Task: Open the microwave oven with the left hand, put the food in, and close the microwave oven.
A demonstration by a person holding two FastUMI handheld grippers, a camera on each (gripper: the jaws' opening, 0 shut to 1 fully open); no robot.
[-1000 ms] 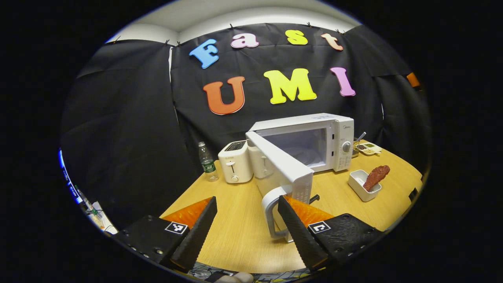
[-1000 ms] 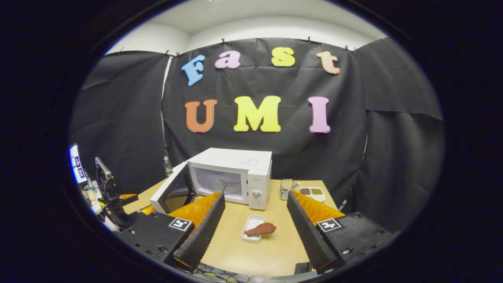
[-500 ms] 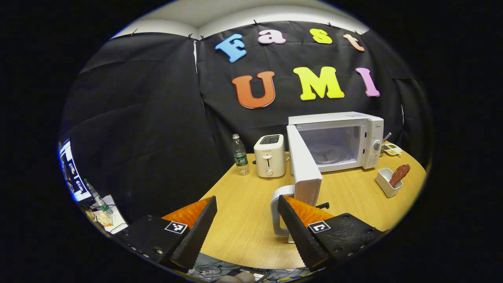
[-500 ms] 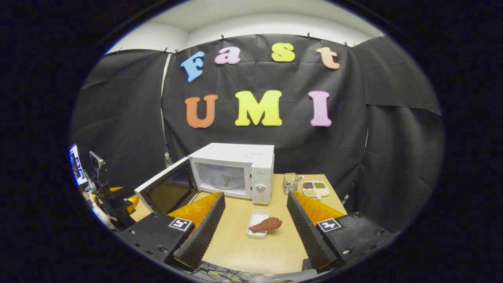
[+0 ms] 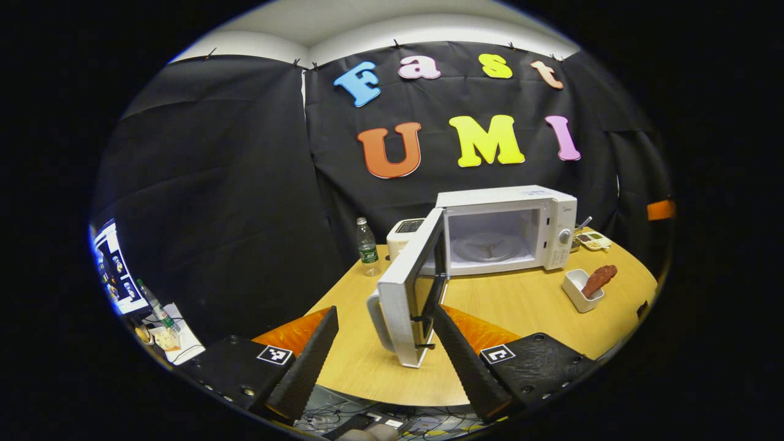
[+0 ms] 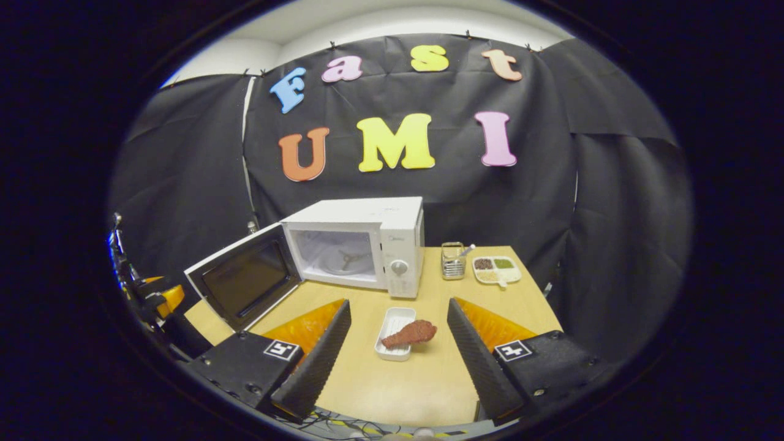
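Observation:
The white microwave (image 5: 502,223) stands on the wooden table (image 5: 527,306) with its door (image 5: 407,288) swung wide to the left, and the turntable inside is bare. My left gripper (image 5: 384,311) is open. The door's free edge and its handle (image 5: 373,315) stand between its fingers, which do not press on them. A brown drumstick (image 6: 413,334) lies across a small white dish (image 6: 392,321) in front of the microwave (image 6: 355,245). My right gripper (image 6: 398,305) is open just short of the dish, which lies in line with the gap between its fingers.
A white toaster (image 5: 404,229) and a water bottle (image 5: 367,248) stand left of the microwave, behind the door. To its right are a metal cutlery holder (image 6: 452,262) and a divided tray (image 6: 496,269). The table's front edge is close below both grippers.
The door has swung further open, from edge-on to showing its inner window. My left gripper has moved back and left with it. My right gripper has come nearer to the dish.

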